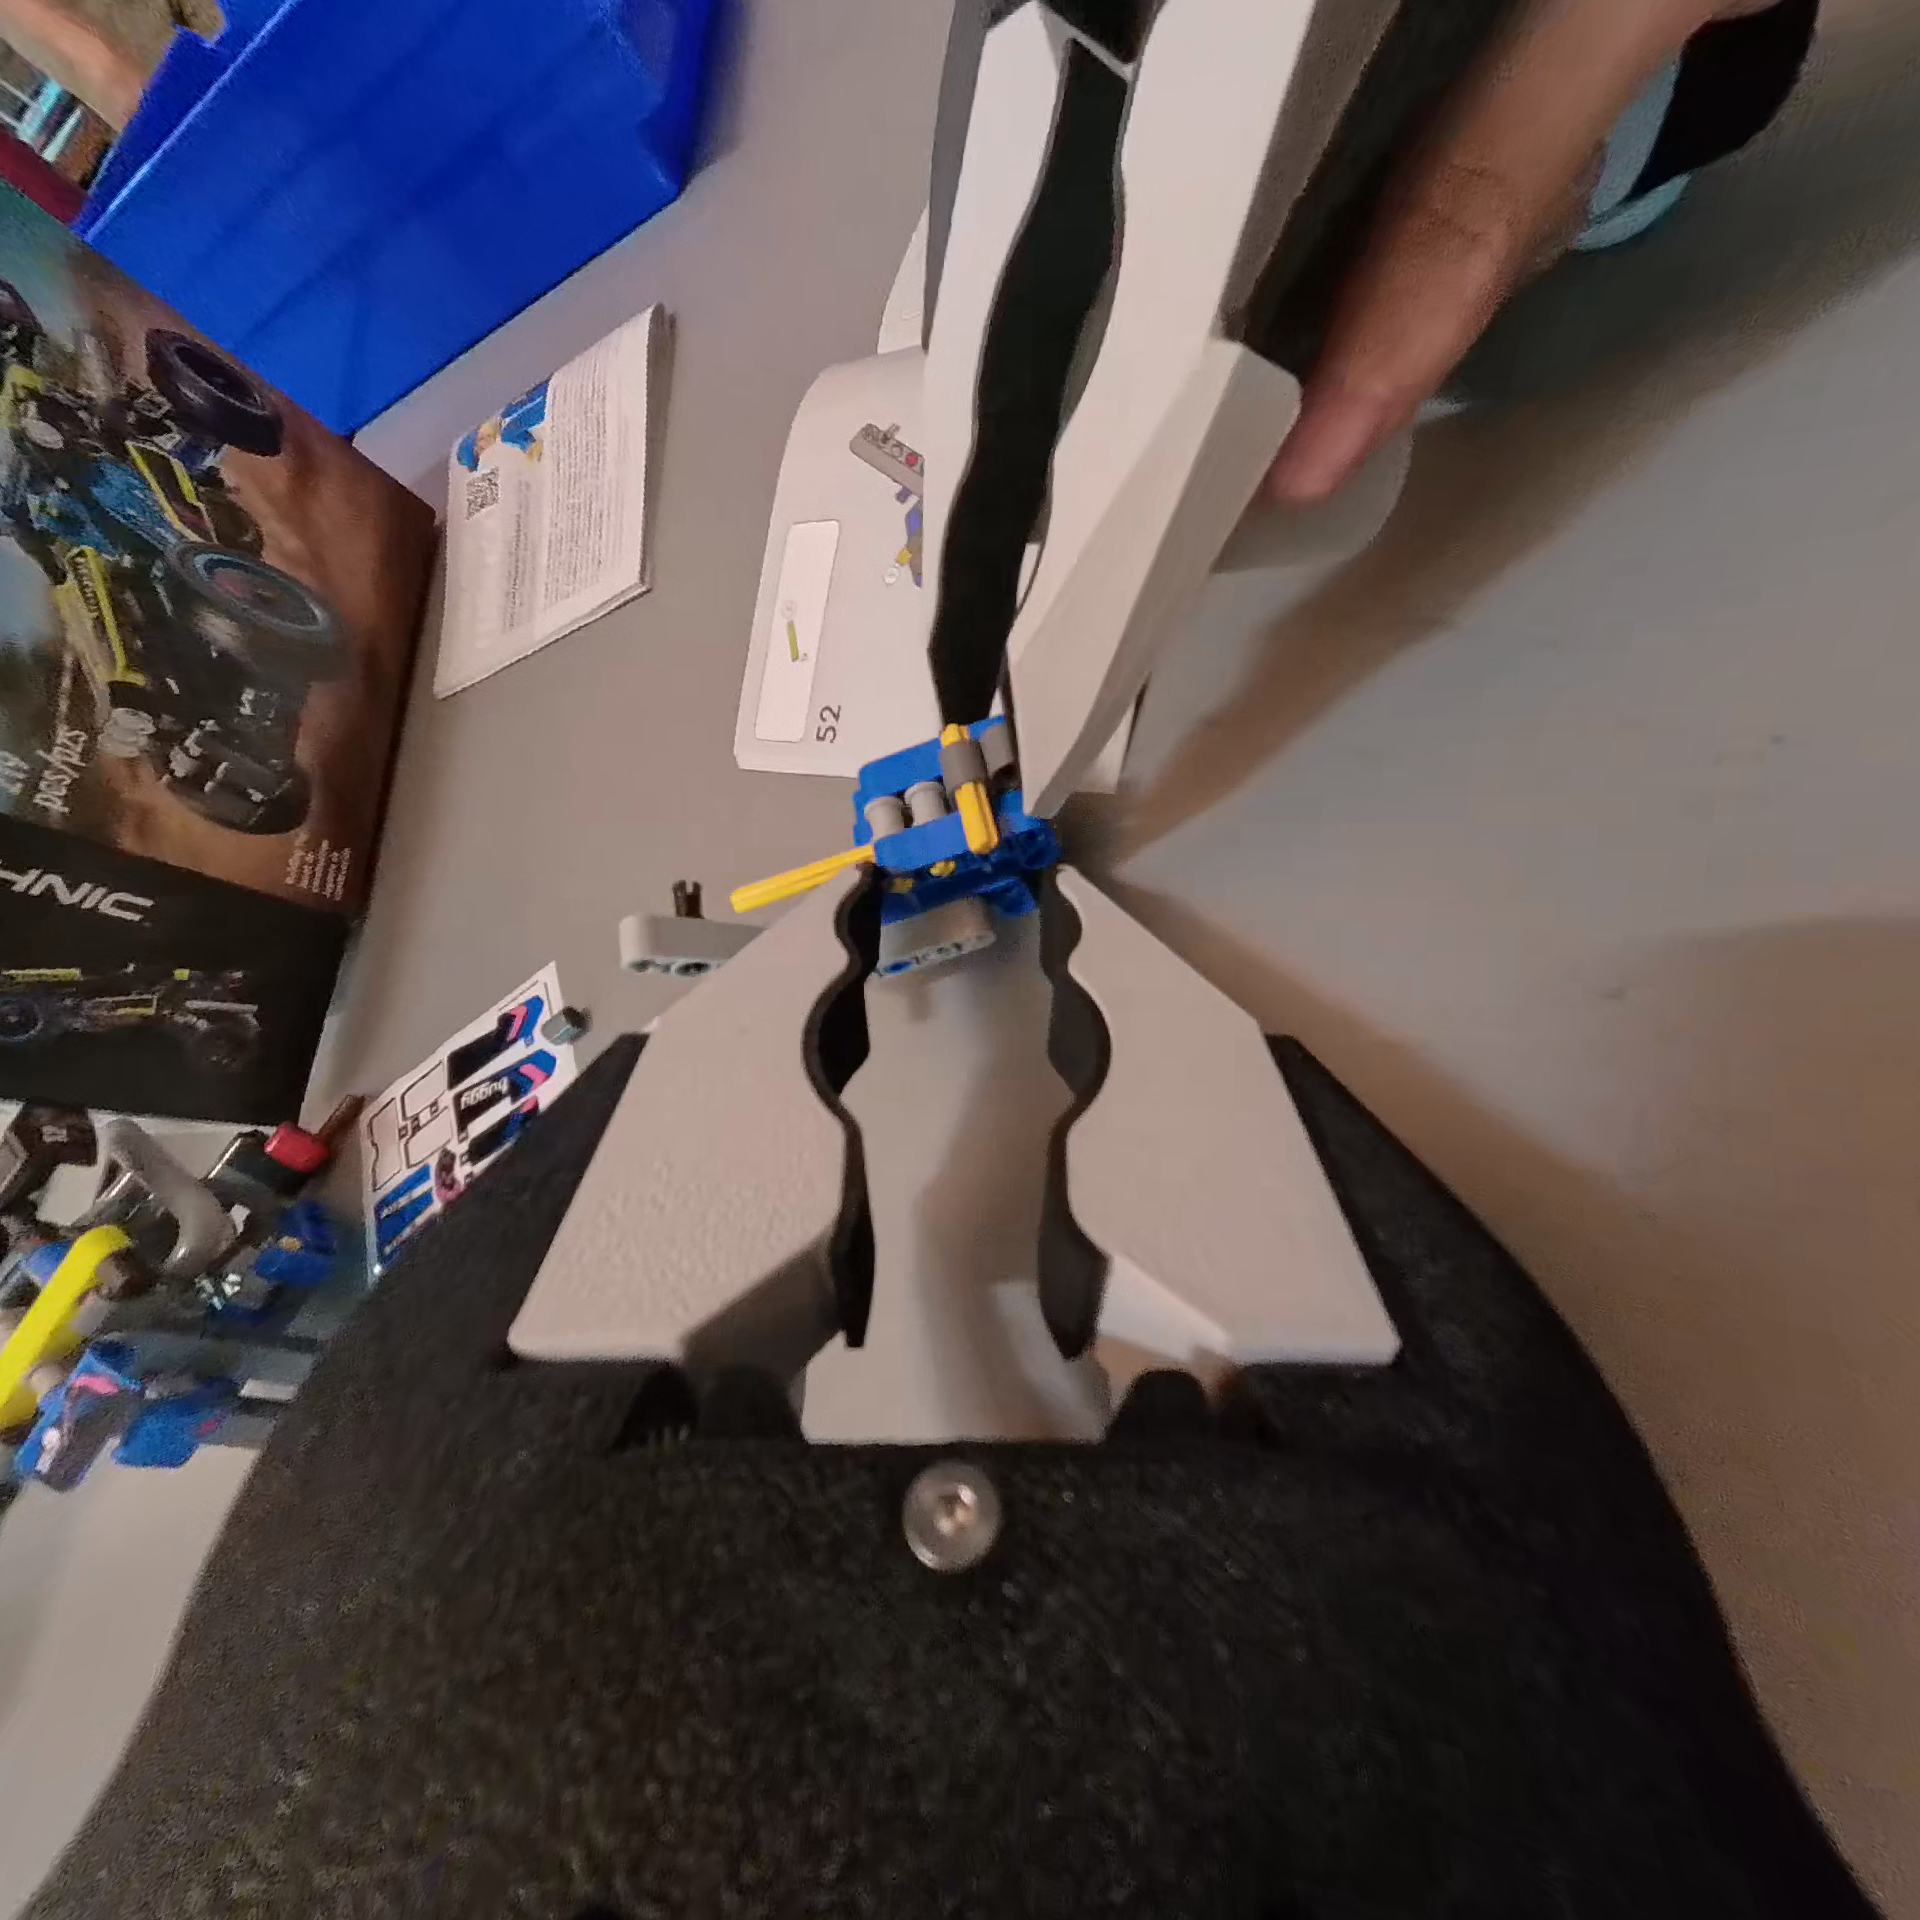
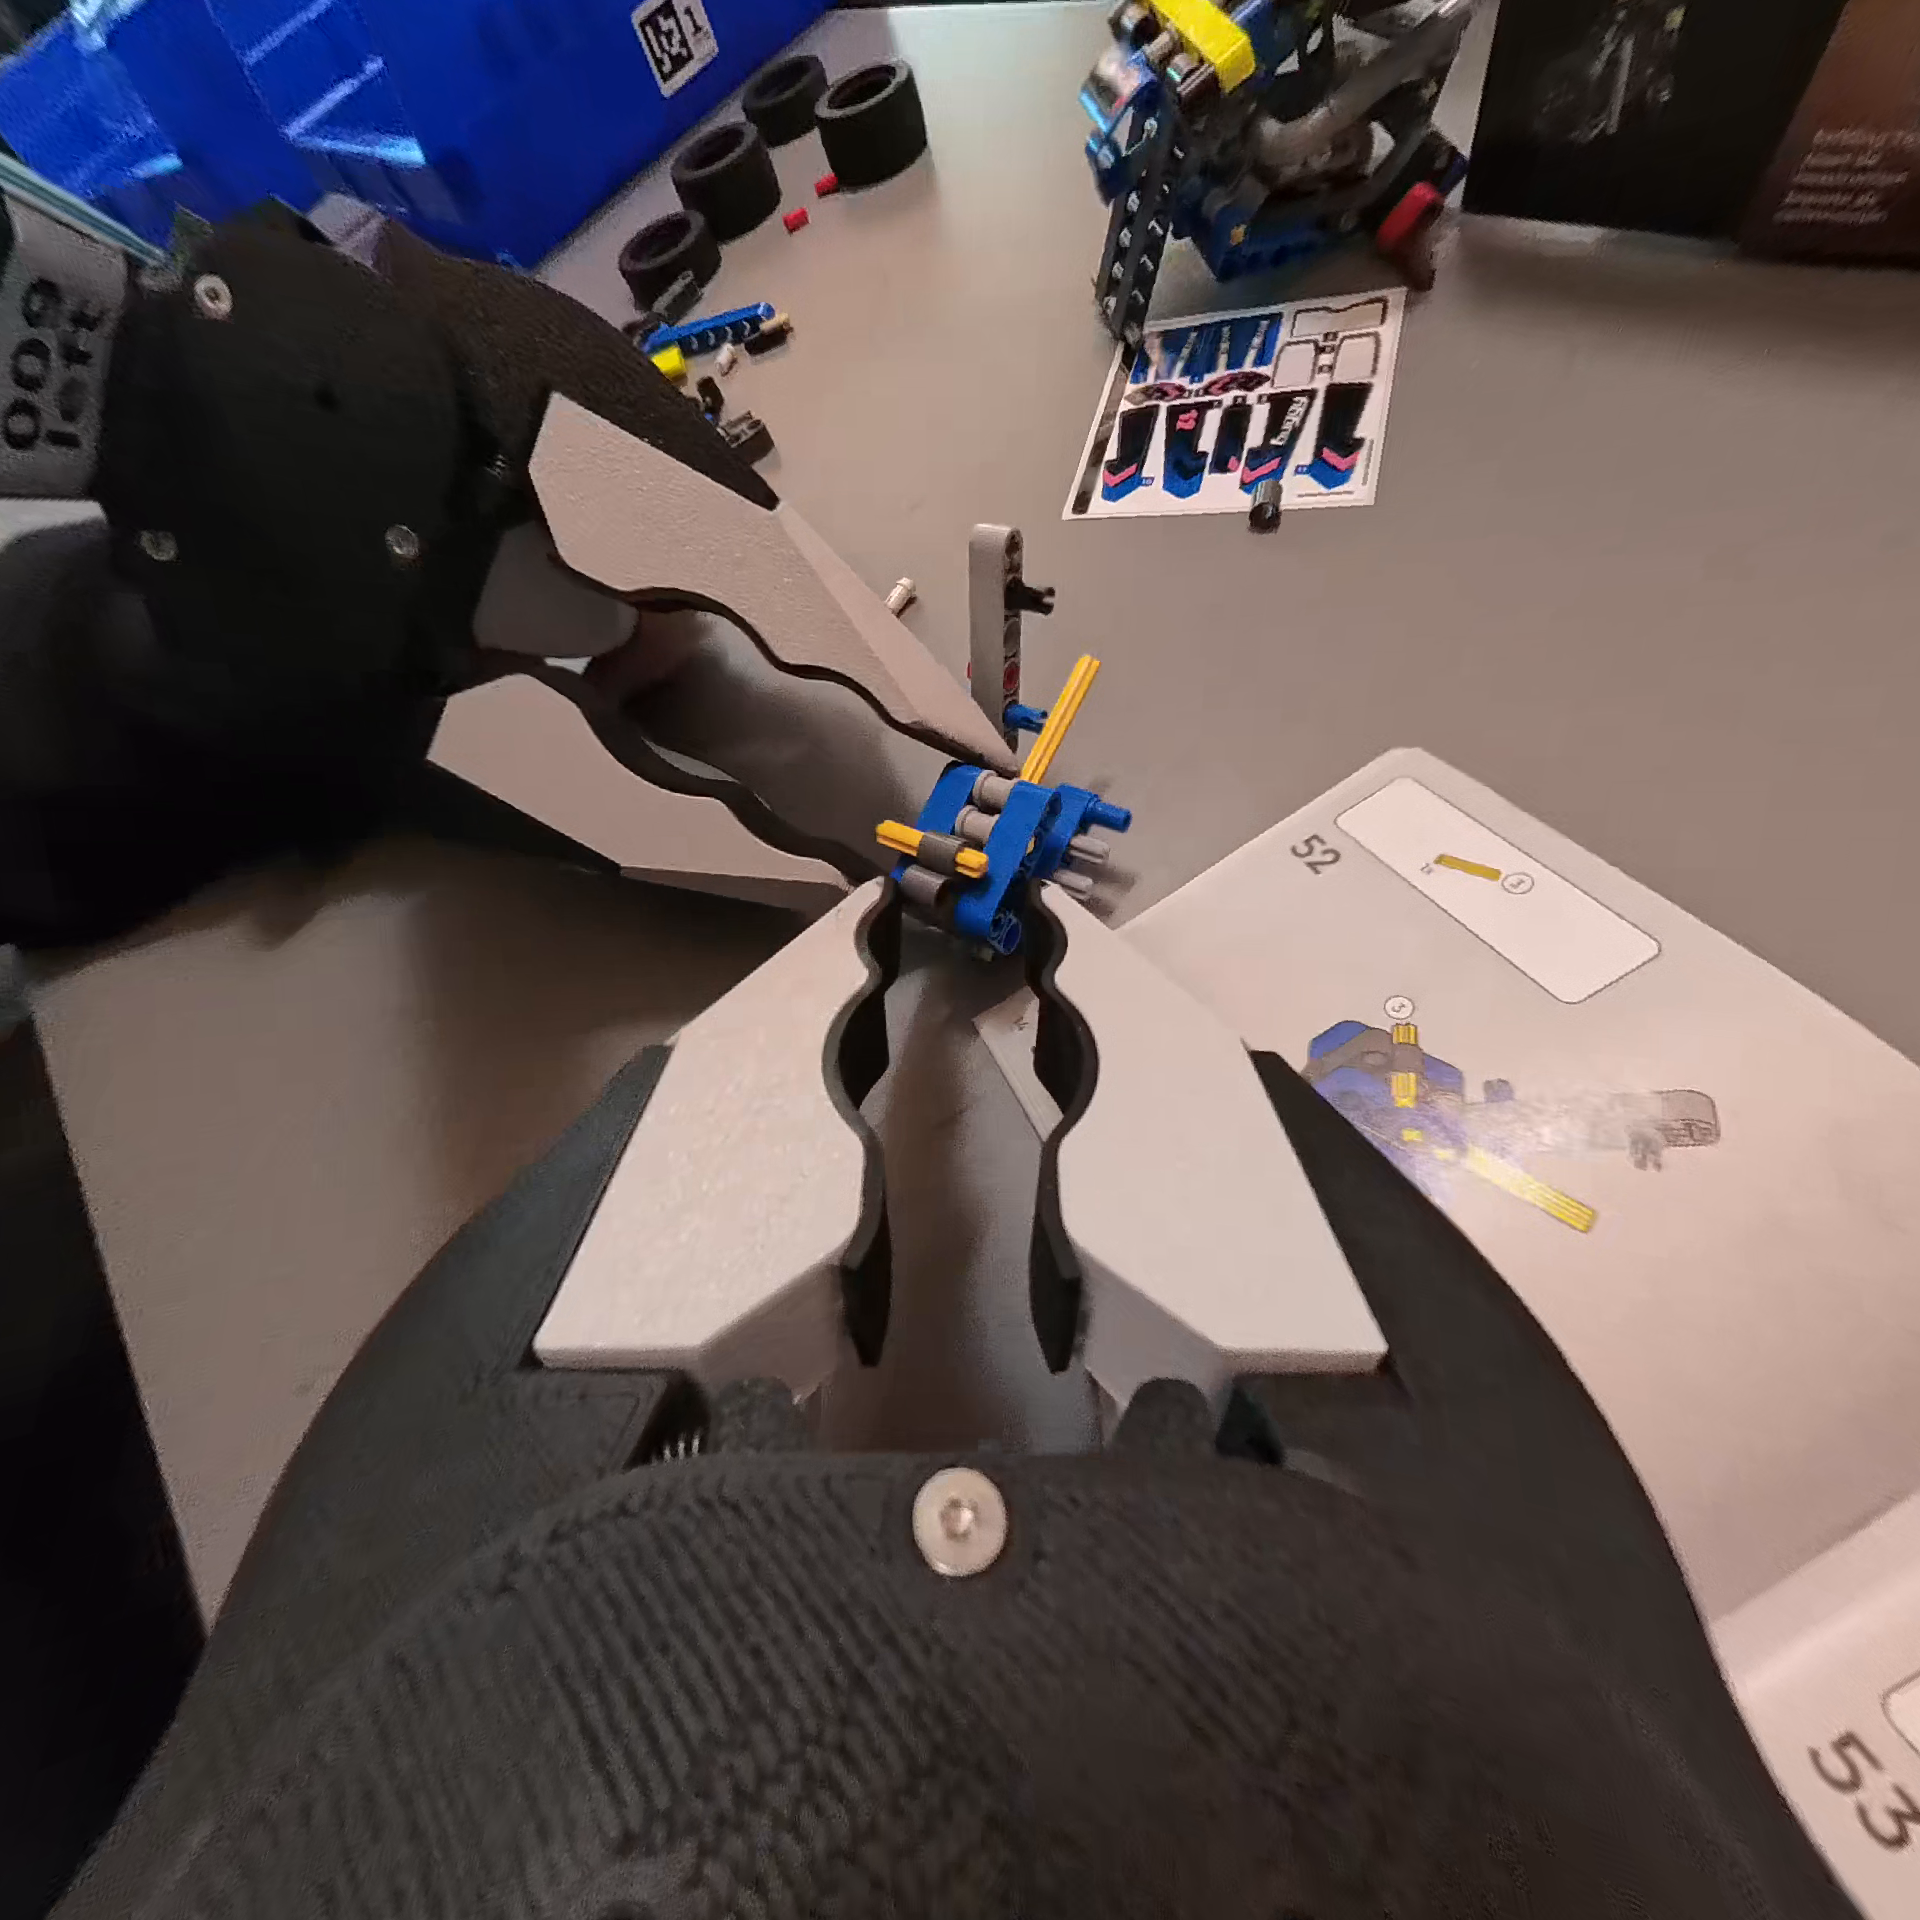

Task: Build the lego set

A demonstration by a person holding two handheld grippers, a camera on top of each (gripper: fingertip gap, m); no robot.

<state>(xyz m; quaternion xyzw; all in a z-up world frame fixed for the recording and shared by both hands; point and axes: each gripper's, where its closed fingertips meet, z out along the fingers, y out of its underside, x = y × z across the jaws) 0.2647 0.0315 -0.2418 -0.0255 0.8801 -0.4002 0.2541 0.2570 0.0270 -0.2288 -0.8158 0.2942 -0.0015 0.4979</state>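
A small blue Technic assembly (image 1: 951, 847) (image 2: 1003, 862) with grey pins is held between both grippers above the grey table. A long yellow axle (image 1: 795, 881) (image 2: 1060, 717) sticks out of it. A short yellow axle with a grey bush (image 1: 971, 790) (image 2: 930, 847) crosses its face. My left gripper (image 1: 956, 906) is shut on the assembly's lower end; it also shows in the right wrist view (image 2: 937, 821), coming in from the left. My right gripper (image 2: 971, 920) is shut on the other end; it comes down from above in the left wrist view (image 1: 982, 727).
An open instruction booklet (image 1: 800, 582) (image 2: 1455, 1039) lies under the grippers. A grey beam (image 1: 665, 951) (image 2: 997, 613), a sticker sheet (image 1: 468, 1122) (image 2: 1247, 416), the part-built vehicle (image 1: 135, 1299) (image 2: 1247, 125), loose tyres (image 2: 790, 135), the set's box (image 1: 156, 571) and a blue bin (image 1: 416, 156) stand around. Left tips and right tips are each some 20 cm from the part-built vehicle (image 2: 1247, 125). It turns up in the left wrist view (image 1: 166, 1279) as well.
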